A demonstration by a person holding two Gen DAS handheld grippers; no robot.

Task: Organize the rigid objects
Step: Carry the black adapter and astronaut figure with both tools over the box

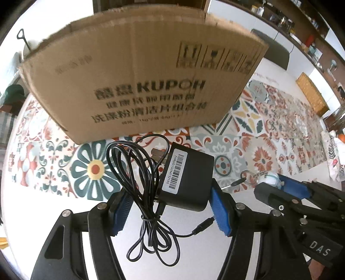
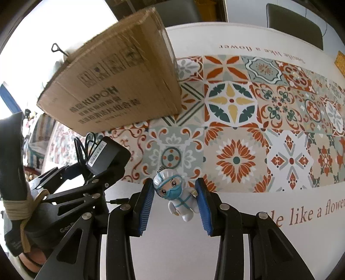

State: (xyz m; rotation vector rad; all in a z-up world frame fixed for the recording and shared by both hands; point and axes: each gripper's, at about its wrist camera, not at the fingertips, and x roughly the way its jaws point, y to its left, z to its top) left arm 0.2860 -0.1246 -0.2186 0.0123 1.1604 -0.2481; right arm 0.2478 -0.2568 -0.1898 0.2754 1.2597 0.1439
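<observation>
My left gripper is shut on a black power adapter with a barcode label; its bundled black cable hangs between the fingers above the table. The adapter also shows in the right wrist view. My right gripper is shut on a small white figurine keychain with a blue mask and goggles; in the left wrist view it shows at the right with keys dangling. A brown cardboard box printed KUPOH stands just ahead of both grippers, also seen in the right wrist view.
The table carries a patterned tile-print cloth with white borders and the words "like a flower". Dark chairs stand at the far edge. Shelves with jars line the wall. A bag lies at the far right.
</observation>
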